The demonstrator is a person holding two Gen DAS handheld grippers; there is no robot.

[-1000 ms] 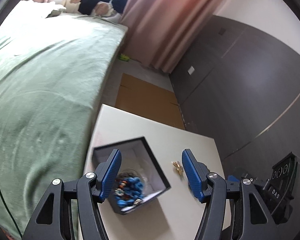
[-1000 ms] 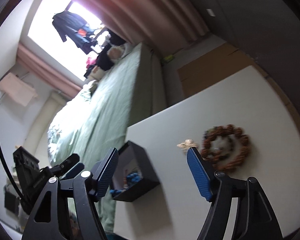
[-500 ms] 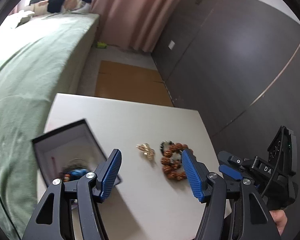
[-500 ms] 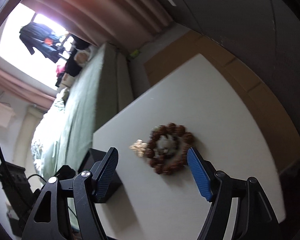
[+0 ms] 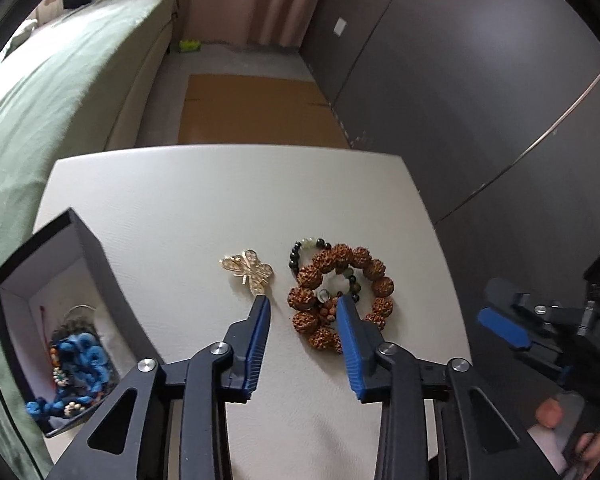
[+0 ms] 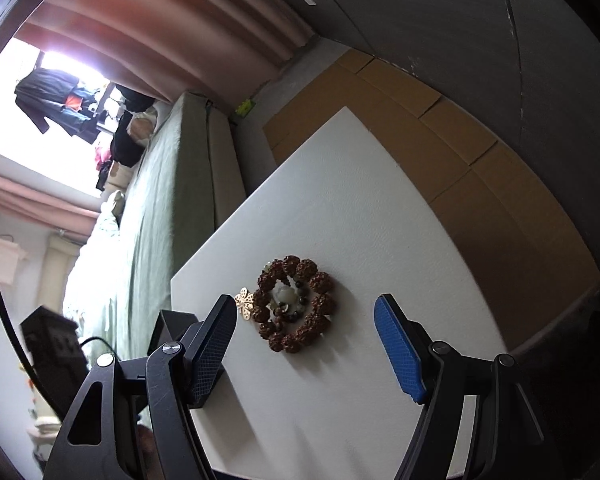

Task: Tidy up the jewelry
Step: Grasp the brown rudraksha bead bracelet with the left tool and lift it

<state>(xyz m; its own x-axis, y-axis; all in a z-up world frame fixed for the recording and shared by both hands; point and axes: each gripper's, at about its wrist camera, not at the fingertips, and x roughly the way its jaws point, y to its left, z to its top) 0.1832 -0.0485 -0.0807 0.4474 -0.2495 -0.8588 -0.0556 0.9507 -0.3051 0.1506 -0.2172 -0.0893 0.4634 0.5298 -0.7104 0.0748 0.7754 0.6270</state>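
Jewelry sorting, mid-task, judged as the approach to the next pick. Far left: black square cardboard box with white lining [image 5: 96, 264], open on the white textured tabletop [image 5: 220, 200], already holding a blue beaded bracelet tangle [image 5: 80, 364]. Next right: gold filigree butterfly brooch [image 5: 249, 270], flat metal, thin, lying loose just beside the bracelets. Then the chunky brown rudraksha-seed bracelet [image 5: 340, 292], knobbly round beads in a ring, with a thin strand of dark and pale glossy beads [image 5: 304, 246] partly coiled inside it and touching it. Left gripper [image 5: 302, 306] hovers with jaws spread and empty, one tip near the brooch, the other over the brown ring. Right gripper [image 6: 306, 318] is likewise released, nothing held. Next move likely needs lowering, centring on one piece, then closing; the flat brooch probably grips poorly.
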